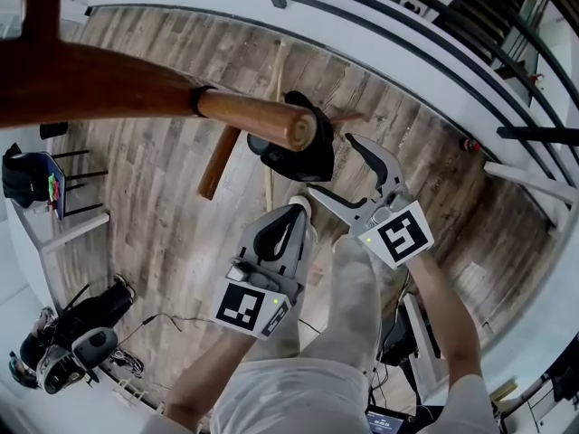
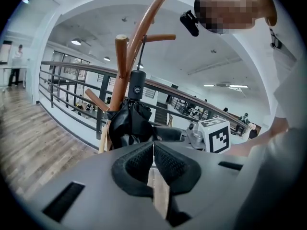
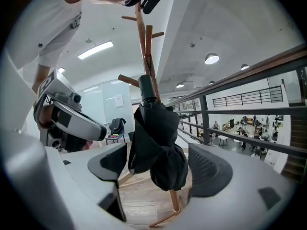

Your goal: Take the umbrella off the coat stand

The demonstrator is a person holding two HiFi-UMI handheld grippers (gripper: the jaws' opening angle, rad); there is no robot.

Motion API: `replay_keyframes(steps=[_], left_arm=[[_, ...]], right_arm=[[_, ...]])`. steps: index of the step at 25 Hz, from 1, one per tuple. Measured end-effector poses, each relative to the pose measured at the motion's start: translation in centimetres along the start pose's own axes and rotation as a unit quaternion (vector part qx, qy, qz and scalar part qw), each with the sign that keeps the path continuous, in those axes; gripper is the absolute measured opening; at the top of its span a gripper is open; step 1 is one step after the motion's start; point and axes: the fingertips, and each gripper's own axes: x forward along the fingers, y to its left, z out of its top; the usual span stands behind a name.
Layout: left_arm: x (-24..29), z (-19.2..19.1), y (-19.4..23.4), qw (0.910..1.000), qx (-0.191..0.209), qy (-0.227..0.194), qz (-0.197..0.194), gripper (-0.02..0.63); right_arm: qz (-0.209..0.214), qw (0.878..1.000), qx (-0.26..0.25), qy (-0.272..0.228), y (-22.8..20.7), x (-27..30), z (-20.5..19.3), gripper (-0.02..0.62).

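Observation:
A folded black umbrella (image 1: 291, 146) hangs on the brown wooden coat stand (image 1: 136, 84), below one of its pegs. In the right gripper view the umbrella (image 3: 156, 143) hangs in the gap between my right gripper's (image 3: 158, 166) spread jaws, and the pads do not press on it. In the head view that right gripper (image 1: 332, 163) is open just right of the umbrella. My left gripper (image 1: 297, 208) sits lower, near the umbrella's bottom end, with its jaws together and nothing in them. Its own view has the umbrella (image 2: 132, 123) and stand (image 2: 125, 66) just beyond the shut gripper (image 2: 153, 146).
A dark metal railing (image 1: 380, 12) curves behind the stand, above a lower floor. The stand's legs (image 3: 175, 205) spread on the wood floor (image 1: 154, 188). A small table with a dark bag (image 1: 36, 183) stands at the left, with gear on the floor (image 1: 72, 342). The person's legs (image 1: 348, 315) are below the grippers.

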Motion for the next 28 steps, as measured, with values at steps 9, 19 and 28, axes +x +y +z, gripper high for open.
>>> replay_keyframes(steps=[9,19,28], left_arm=[[-0.8,-1.2,1.6,0.9998,-0.009,0.019,-0.004,0.025],[-0.9,-0.7,3.0,0.9998,-0.011,0.016,-0.007,0.025],[-1.1,-0.5,3.9,0.9999,-0.010,0.012,-0.003,0.025]], right_arm=[[0.023,0.999,-0.022,0.021,-0.7,3.9,-1.3,0.394],[0.021,0.999,-0.024,0.040,-0.5,7.8,-2.1,0.394],[0.005,0.997,-0.058,0.049,-1.8,8.5,-2.6,0.309]])
